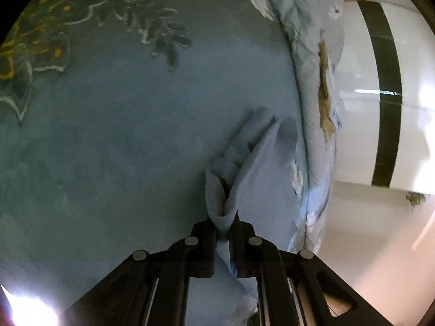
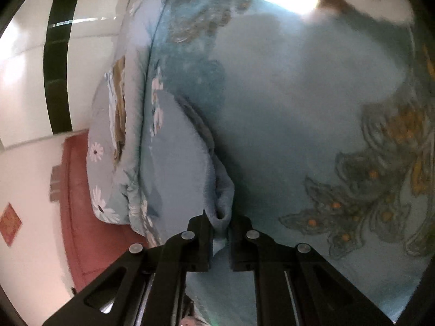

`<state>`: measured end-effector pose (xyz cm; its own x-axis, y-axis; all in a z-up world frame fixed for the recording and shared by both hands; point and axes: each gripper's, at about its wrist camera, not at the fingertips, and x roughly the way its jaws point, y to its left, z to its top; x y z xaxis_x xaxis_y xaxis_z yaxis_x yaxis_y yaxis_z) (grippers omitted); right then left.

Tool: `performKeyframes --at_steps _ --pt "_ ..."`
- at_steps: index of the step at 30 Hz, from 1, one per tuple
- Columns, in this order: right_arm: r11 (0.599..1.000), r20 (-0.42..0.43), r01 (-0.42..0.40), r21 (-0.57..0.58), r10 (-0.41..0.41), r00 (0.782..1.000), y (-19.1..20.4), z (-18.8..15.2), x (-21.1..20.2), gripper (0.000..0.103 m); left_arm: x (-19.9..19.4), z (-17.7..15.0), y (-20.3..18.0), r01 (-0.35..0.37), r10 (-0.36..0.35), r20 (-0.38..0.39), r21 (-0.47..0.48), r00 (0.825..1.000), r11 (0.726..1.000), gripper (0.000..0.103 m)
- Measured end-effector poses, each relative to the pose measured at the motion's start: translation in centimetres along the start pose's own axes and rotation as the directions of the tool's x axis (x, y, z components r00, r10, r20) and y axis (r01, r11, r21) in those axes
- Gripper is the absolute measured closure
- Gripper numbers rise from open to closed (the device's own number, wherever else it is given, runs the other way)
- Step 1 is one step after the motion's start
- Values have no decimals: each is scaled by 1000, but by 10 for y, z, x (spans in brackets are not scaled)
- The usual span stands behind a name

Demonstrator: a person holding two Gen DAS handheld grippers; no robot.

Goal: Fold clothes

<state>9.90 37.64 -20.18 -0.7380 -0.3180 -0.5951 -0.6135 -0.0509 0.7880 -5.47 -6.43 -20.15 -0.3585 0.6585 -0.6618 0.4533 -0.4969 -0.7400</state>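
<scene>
A pale blue fleecy garment [image 1: 261, 163] lies near the bed's edge, bunched into folds. My left gripper [image 1: 224, 231] is shut on a pinched fold of it, lifted off the bedspread. In the right wrist view the same pale blue garment [image 2: 179, 163] stretches away from the jaws along the bed's edge. My right gripper [image 2: 220, 231] is shut on its bunched hem. Cloth fills the gap between both pairs of black fingers.
A teal bedspread [image 1: 122, 135] with embroidered flowers [image 2: 367, 190] covers the bed. A floral quilt [image 1: 318, 81] rolls along the bed's edge. Beyond it are white tiled floor [image 1: 361, 135] with a black stripe [image 2: 58, 68] and a red mat [image 2: 81, 217].
</scene>
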Motion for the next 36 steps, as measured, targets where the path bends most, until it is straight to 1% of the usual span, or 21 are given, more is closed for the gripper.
performKeyframes --at_steps 3,6,7,9,10,12,14,16,17,20,23,27,29,33,34,36 --pt "1000 2 2 -16 -2 1000 1 -2 -1 95 -11 1 1 28 -28 -10 -2 1000 1000 93" --pt "999 1 7 -36 -7 1000 4 -3 -1 95 -27 4 5 15 -15 18 -16 1000 1000 91" --pt "999 0 10 -40 -10 1000 3 -3 -3 95 -34 3 3 0 0 39 2 999 1000 91" --pt "999 0 9 -43 -9 1000 2 -4 -4 95 -42 0 -15 -42 35 77 88 996 995 91" --pt "999 -1 9 -43 -9 1000 2 -4 -4 95 -42 -3 -28 -50 39 80 142 996 989 91" --pt "999 -1 18 -42 -18 1000 1 -5 -4 95 -32 -17 -55 -18 9 38 241 999 970 91" --pt "999 -2 28 -37 -28 1000 1 -4 -4 95 -14 -30 -75 15 -9 -20 305 1000 952 91" --pt "999 1 27 -32 -27 1000 2 -4 -6 95 14 -46 -88 17 13 -82 363 997 932 91" --pt "999 4 27 -40 -27 1000 5 -4 -7 95 28 -53 -90 20 23 -111 373 994 928 91" --pt "996 13 45 -78 -44 999 15 -5 -7 95 63 -70 -90 33 43 -188 383 981 923 91" --pt "994 21 61 -91 -60 998 20 -7 -7 95 93 -83 -84 -13 119 -249 388 961 921 91" --pt "989 19 90 -121 -88 996 33 -10 -5 95 108 -87 -47 -22 111 -309 281 945 960 92" --pt "983 26 105 -151 -102 994 43 -14 -3 95 99 -88 -34 -4 86 -321 248 943 969 91" --pt "960 45 134 -245 -127 991 71 -24 1 95 88 -86 -38 2 100 -323 299 941 954 91" --pt "952 49 140 -271 -132 990 79 -27 2 95 82 -84 -39 6 95 -319 302 943 953 91" --pt "932 59 153 -329 -141 988 98 -35 5 95 63 -68 -42 28 59 -274 301 960 953 91"
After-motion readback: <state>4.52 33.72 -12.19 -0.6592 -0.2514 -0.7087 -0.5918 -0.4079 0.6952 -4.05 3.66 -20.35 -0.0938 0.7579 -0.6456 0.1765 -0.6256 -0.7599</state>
